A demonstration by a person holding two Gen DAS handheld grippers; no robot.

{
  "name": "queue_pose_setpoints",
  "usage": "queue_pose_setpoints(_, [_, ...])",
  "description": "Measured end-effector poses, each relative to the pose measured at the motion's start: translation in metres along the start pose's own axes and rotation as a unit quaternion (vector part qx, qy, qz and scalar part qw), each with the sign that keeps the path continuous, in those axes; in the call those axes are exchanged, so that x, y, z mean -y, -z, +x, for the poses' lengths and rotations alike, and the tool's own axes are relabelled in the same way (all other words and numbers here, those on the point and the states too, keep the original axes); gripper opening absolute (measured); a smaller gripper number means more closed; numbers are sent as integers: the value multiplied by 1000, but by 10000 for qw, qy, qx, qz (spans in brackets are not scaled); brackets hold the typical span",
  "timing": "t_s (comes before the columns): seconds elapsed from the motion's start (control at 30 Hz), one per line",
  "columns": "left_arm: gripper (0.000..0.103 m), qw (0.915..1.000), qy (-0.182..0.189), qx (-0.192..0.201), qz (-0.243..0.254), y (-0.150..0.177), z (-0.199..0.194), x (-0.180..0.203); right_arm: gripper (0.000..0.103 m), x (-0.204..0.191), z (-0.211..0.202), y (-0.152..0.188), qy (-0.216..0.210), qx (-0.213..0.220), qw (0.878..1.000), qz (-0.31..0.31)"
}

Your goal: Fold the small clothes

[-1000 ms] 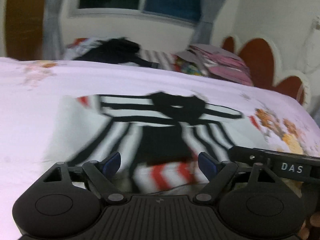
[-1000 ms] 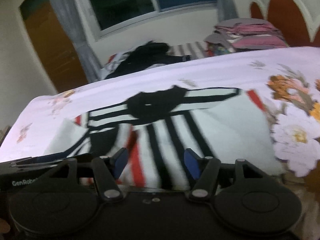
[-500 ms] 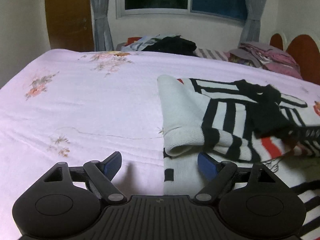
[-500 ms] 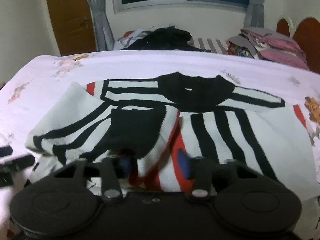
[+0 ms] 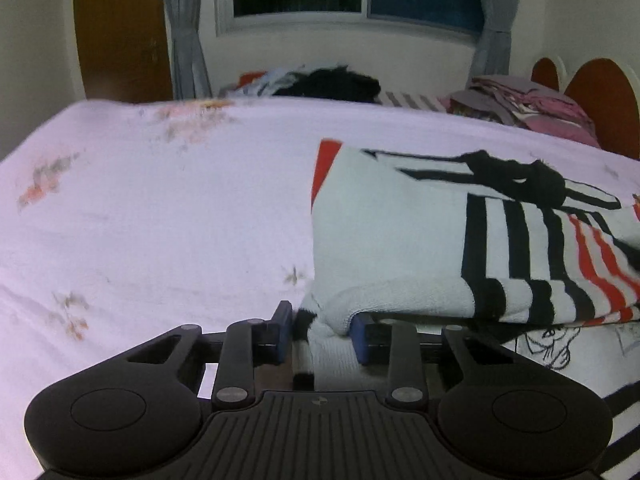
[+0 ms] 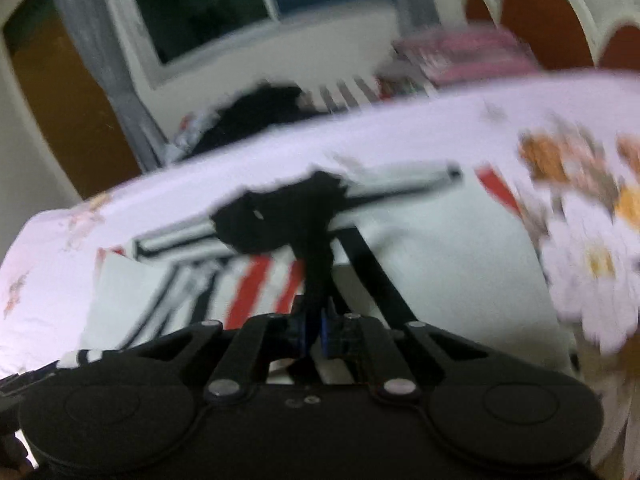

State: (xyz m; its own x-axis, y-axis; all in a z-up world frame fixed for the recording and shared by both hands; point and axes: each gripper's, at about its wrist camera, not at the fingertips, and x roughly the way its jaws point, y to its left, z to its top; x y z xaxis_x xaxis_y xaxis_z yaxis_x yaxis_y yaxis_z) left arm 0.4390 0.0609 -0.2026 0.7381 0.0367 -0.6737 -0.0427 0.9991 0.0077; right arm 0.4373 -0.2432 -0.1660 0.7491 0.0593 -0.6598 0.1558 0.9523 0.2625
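A white sweater with black and red stripes (image 5: 400, 232) lies on the pink floral bedsheet (image 5: 160, 208), its left sleeve folded across the body. My left gripper (image 5: 322, 332) is shut on the sweater's near left hem, white knit bunched between the blue pads. In the blurred right wrist view the sweater (image 6: 432, 256) shows with its black collar (image 6: 280, 216) at the far side. My right gripper (image 6: 314, 330) is shut on a dark strip of the sweater's fabric that runs up toward the collar.
A pile of dark and striped clothes (image 5: 332, 84) lies at the far edge of the bed under the window. Folded pink clothes (image 5: 532, 108) are stacked at the far right by the red headboard (image 5: 600, 100). A brown door (image 5: 120, 28) stands at the far left.
Both grippers have closed: the left moved onto the near left hem and shut on it, the right shut on dark fabric. The right view has tilted and blurred.
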Motion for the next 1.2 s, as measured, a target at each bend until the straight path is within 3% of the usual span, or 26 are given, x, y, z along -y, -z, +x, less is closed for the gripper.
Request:
queue_pose_setpoints(0.1, [32, 10000, 4, -8, 66, 3, -3, 0, 17, 7, -1, 6, 35, 3, 10000, 64])
queue_pose_setpoints(0.17, [32, 10000, 35, -57, 55, 4, -2, -2, 31, 11, -3, 4, -86, 21, 9998, 194])
queue_pose_setpoints(0.23, [32, 10000, 42, -72, 40, 4, -2, -2, 35, 14, -4, 3, -81, 35, 9997, 214])
queue_pose_setpoints(0.3, [32, 9999, 36, -87, 37, 4, -1, -2, 29, 15, -5, 2, -84, 37, 9996, 252])
queue_pose_setpoints(0.37, [32, 9999, 31, -95, 35, 5, -2, -2, 13, 17, -5, 1, -17, 104, 9997, 228])
queue_pose_setpoints(0.43, [32, 9999, 48, -132, 4, 5, -2, -1, 8, 16, -5, -1, -28, 115, 9999, 95])
queue_pose_setpoints(0.57, [32, 9997, 54, -212, 49, 5, 2, 0, 7, 0, -20, -4, 97, 594, 9962, -632])
queue_pose_setpoints(0.73, [32, 9994, 138, -319, 77, 2, -1, 0, 7, 12, 2, 4, 459, 48, 9966, -678])
queue_pose_setpoints(0.8, [32, 9988, 300, -388, -15, 0, -9, -5, 12, 14, -1, 5, 372, 3, 9977, -568])
queue_pose_setpoints(0.87, [32, 9981, 420, -460, -32, -1, -20, -10, 27, 20, -8, 2, 244, 34, 9991, -354])
queue_pose_setpoints(0.97, [32, 9979, 480, -405, -174, -6, -36, -20, 43, 30, -19, -1, 216, 190, 9993, -237])
queue_pose_setpoints(1.07, [32, 9975, 515, -278, -390, -21, -39, -26, 43, 41, -22, -9, 213, 254, 9994, -7])
queue_pose_setpoints(1.2, [32, 9969, 570, -299, -458, -46, -15, -18, 44, 54, -4, -19, 208, 81, 9989, 414])
